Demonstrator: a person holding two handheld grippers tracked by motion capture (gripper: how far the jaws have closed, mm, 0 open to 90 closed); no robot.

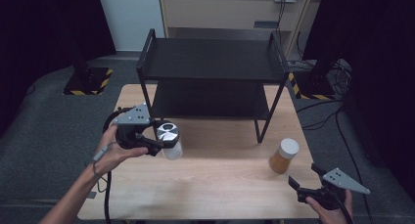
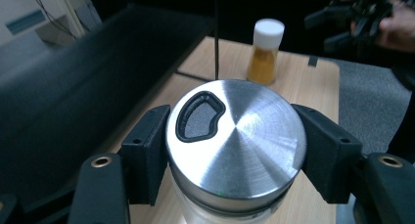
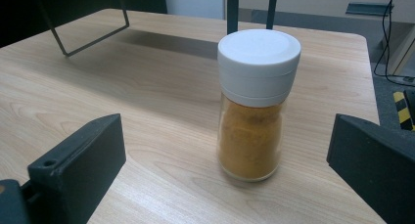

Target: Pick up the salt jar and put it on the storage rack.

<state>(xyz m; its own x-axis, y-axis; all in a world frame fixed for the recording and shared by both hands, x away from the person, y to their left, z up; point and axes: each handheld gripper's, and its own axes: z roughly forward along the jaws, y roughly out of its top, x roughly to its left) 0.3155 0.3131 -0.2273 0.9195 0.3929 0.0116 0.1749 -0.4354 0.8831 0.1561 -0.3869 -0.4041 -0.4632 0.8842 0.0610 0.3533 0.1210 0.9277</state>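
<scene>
Holding the metal-lidded jar (image 2: 235, 141) between the left gripper (image 1: 147, 138) fingers (image 2: 147, 155), we have it clamped at the lid rim, one finger on each side, the jar upright with its long axis vertical and its clear body hanging below the grip. We judge it lifted just off the counter (image 1: 220, 180), though its base is hidden, so we cannot tell for sure. Taking the black shelf rack (image 1: 210, 67) as our landmark, the jar sits just in front of the rack's left front leg, near the lower shelf. That is the relation the next move turns on: the rack lies straight ahead of the fingers, so the jar would travel forward, kept upright. The spice jar (image 3: 257, 104), orange powder under a white cap, stands upright on the counter in front of the rack's right front leg. Our right gripper (image 1: 306, 185) faces it with fingers (image 3: 78, 160) spread wide and empty, the spice jar just ahead of them, untouched.
</scene>
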